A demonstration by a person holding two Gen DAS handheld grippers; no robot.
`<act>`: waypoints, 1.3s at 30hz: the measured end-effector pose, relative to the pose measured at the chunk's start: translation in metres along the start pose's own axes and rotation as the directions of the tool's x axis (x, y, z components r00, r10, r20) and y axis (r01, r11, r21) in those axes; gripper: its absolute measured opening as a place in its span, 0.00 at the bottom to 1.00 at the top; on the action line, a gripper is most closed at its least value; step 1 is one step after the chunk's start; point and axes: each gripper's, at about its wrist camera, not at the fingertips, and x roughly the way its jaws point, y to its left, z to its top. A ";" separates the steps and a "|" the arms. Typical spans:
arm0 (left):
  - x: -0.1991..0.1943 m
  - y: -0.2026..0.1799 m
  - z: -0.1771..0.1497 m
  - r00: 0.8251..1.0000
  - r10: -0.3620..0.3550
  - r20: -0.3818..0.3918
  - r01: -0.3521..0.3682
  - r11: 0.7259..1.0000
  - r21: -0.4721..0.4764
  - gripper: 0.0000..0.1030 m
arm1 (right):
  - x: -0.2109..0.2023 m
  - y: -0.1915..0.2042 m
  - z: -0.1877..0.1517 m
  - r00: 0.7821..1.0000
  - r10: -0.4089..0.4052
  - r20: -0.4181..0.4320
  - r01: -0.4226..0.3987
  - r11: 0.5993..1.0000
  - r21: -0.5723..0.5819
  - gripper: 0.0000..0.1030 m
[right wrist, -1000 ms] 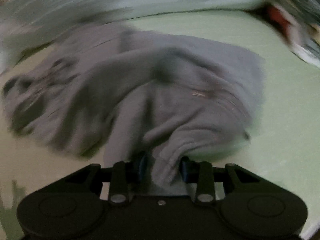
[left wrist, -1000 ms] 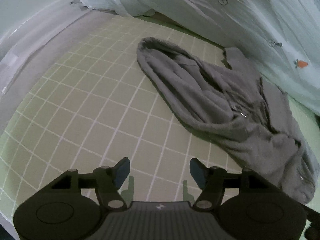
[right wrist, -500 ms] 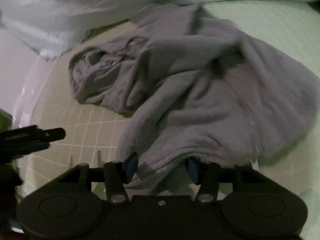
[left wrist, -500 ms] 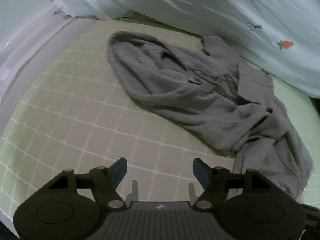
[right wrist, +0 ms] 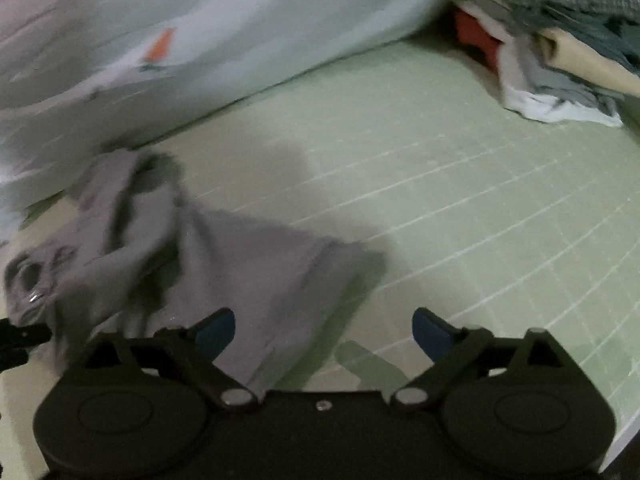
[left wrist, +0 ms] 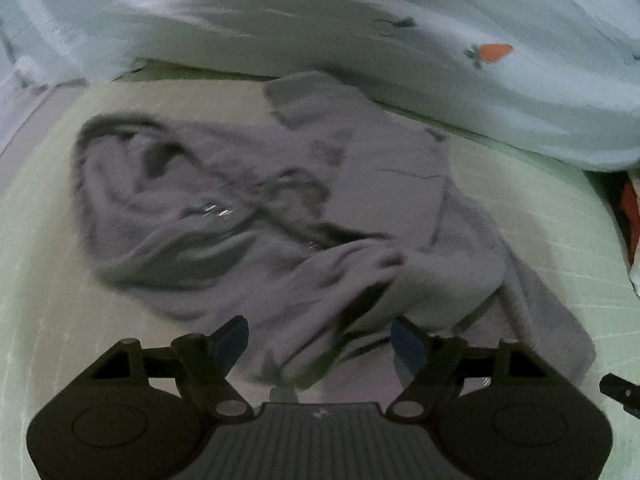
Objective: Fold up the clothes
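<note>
Basically grey garment point(left wrist: 304, 216) lies crumpled, unfolded, on green grid mat point(right wrist: 460, 184). Left gripper point(left wrist: 320, 342) spread wide over its near edge; right gripper point(right wrist: 324, 330) spread, empty, garment at its left. Next: likely pinch an edge, spread flat.

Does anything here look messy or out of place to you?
Yes. The grey garment lies crumpled and twisted on the green mat, not spread flat for folding. Both claws, left and right, are open and hold nothing. A jumbled clothes pile sits at the mat's far corner.
</note>
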 end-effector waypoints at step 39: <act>-0.065 0.169 -0.007 0.909 0.411 0.075 -0.363 0.866 -0.344 0.39 | 0.033 0.000 0.017 0.998 -0.066 0.011 0.067 0.982 -0.178 0.95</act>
